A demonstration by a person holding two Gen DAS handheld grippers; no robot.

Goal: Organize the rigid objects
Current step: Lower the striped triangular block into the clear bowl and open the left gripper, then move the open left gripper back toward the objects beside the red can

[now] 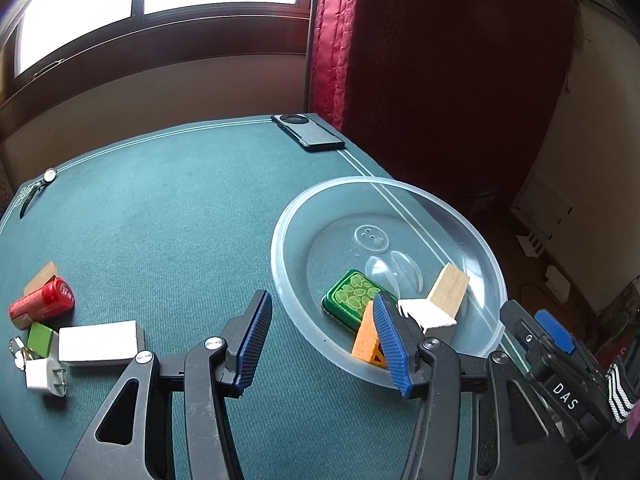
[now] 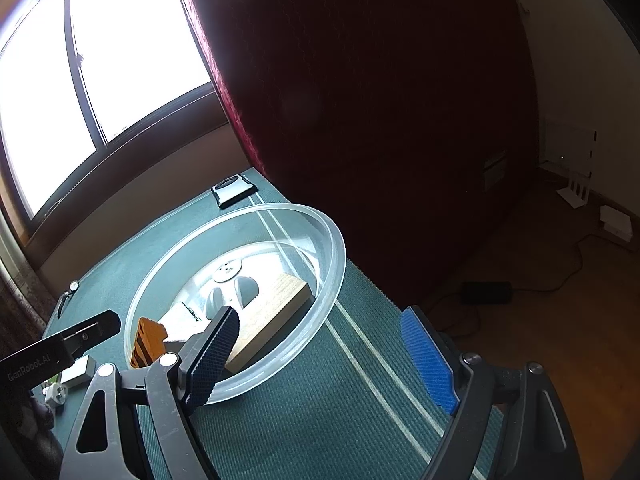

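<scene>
Four small things — an orange block (image 1: 366, 336), a green case (image 1: 352, 300), a white piece (image 1: 426, 314) and a wooden block (image 1: 450, 288) — lie in the clear bowl (image 1: 288, 280) near the tabletop's right edge, the orange block touching the unclenched left gripper's (image 1: 324, 334) right finger, while the right gripper (image 2: 328, 356) gapes empty beside the bowl.

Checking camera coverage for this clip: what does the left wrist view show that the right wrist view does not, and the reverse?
Only the left wrist view: the red can, the green tin in the bowl, and the open left gripper.

Only the right wrist view: the floor cable, and both pads of the open right gripper.

Both: clear bowl, orange piece, wooden block, phone.
</scene>
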